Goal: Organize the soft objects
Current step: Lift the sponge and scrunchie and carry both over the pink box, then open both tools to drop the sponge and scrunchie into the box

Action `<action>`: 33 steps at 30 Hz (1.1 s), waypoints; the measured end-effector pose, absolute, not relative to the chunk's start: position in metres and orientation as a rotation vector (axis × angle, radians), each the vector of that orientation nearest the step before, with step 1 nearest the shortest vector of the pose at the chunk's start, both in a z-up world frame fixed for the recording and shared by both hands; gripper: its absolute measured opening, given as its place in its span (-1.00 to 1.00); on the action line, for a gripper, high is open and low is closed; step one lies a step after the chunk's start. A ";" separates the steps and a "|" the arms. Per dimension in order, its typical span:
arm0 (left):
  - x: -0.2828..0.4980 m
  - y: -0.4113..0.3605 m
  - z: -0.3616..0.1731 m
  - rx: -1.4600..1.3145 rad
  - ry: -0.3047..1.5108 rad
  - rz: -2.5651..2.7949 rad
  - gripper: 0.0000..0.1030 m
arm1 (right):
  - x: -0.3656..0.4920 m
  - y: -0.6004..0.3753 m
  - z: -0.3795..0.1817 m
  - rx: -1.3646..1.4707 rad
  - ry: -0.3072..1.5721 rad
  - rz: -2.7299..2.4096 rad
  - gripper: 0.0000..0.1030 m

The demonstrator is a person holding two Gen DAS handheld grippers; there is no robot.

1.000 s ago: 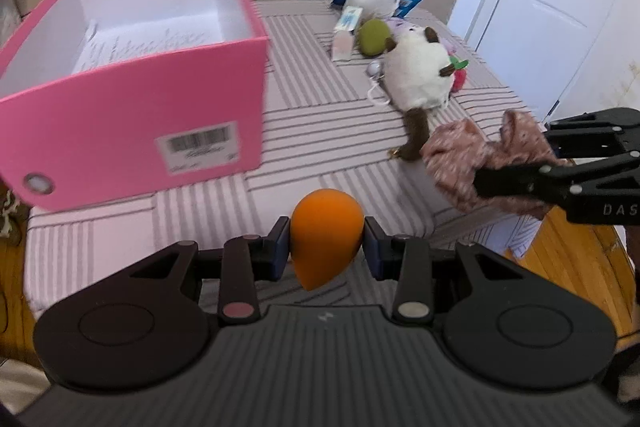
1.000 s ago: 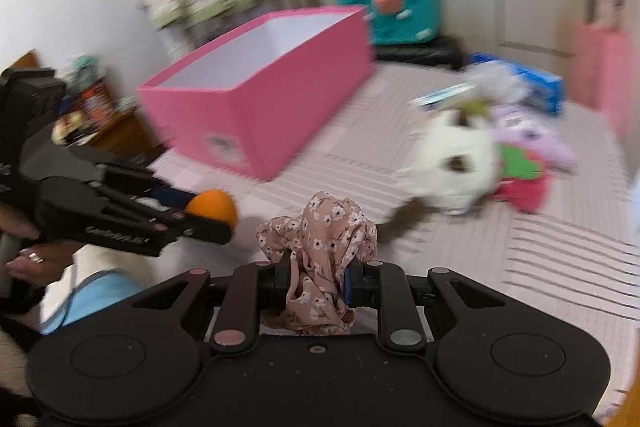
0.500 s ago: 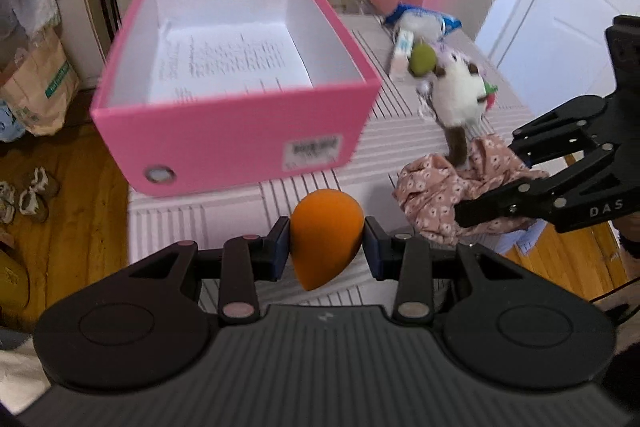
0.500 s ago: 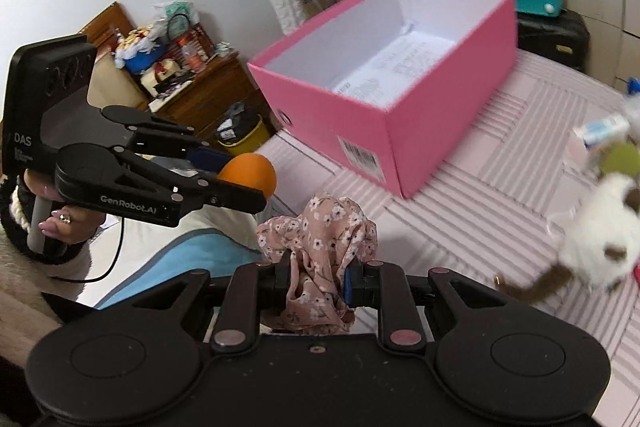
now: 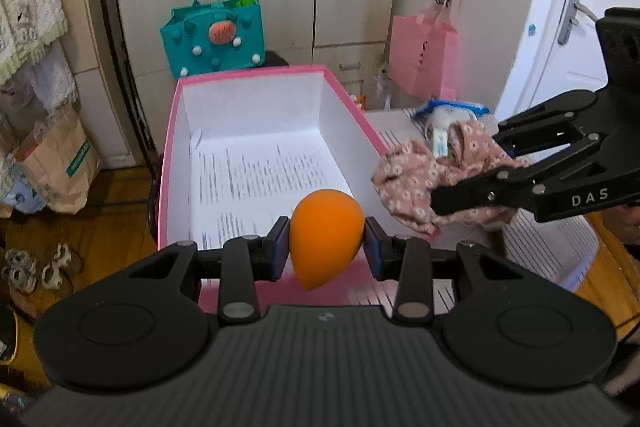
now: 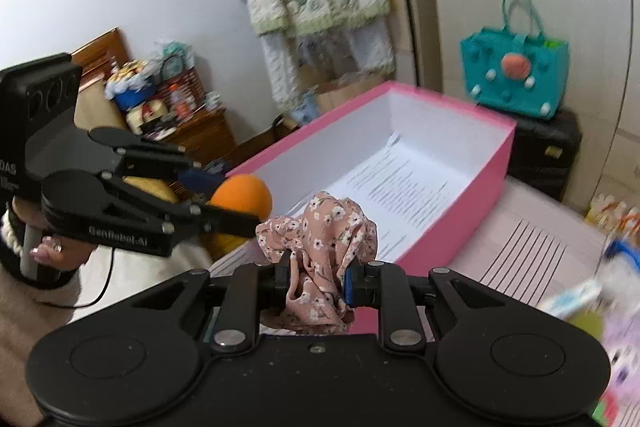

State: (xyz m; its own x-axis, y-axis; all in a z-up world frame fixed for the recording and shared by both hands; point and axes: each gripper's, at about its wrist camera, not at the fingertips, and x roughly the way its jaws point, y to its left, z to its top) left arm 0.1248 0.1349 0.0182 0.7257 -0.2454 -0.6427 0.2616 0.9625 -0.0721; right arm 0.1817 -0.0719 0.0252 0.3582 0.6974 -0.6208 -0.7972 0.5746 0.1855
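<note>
My left gripper is shut on an orange egg-shaped sponge, held above the near end of an open pink box with a printed sheet on its floor. My right gripper is shut on a pink floral scrunchie, held just outside the box's near right wall. In the left wrist view the scrunchie hangs by the box's right rim. In the right wrist view the sponge sits at the box's left end.
The box stands on a striped pink cloth. A blue packet and other soft items lie behind the scrunchie. A teal bag, a pink paper bag and cupboards stand behind. A wooden floor with sandals is at the left.
Both grippers have risen and moved toward the pink box. The sponge is now over the box's near end, and the scrunchie is up by its right rim.
</note>
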 end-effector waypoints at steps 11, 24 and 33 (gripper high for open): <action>0.261 0.131 0.011 0.016 0.693 -0.177 -0.25 | 0.283 -0.018 0.021 -0.460 0.575 0.804 -0.48; 0.362 0.154 -0.044 -0.154 0.910 -0.080 -0.26 | 0.348 0.036 -0.027 -0.627 0.738 0.879 -0.48; 0.359 0.153 -0.041 -0.143 0.865 -0.064 0.11 | 0.352 0.038 -0.036 -0.641 0.715 0.863 -0.09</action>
